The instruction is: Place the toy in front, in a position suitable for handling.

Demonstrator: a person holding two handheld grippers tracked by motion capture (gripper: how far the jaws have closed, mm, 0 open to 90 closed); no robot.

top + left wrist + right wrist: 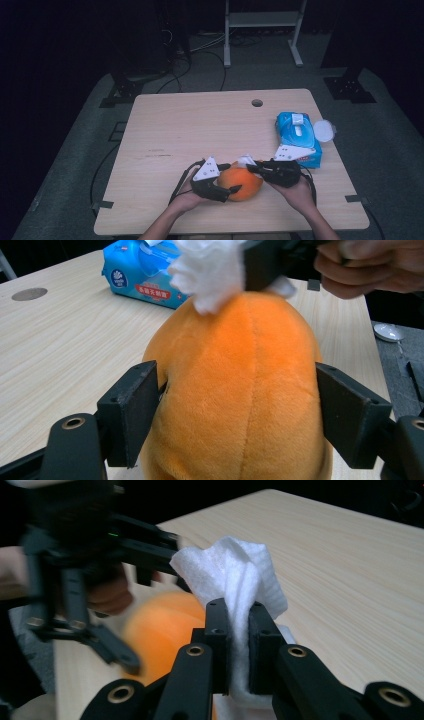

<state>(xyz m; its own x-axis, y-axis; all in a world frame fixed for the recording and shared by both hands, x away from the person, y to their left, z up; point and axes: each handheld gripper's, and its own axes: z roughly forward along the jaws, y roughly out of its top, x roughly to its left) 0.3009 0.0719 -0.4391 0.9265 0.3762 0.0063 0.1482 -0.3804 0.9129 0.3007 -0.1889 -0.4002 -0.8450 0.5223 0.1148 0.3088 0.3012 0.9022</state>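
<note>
Honestly, your left gripper (pixel 235 410) blocks the orange plush toy's (pixel 240 390) bottom while squeezing it near the table's (pixel 165 130) front edge; right gripper (pixel 239 630) pinches a white wipe (pixel 235 575) against its top, open tabletop behind.

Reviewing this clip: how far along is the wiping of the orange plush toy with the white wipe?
Done: a white wipe is out of the blue wipe pack and pinched in the right gripper. In hand: the left gripper clamps the orange plush toy on the table, and the wipe touches its top. Left: how much is wiped can't be told; putting toy and wipe down remains.
</note>
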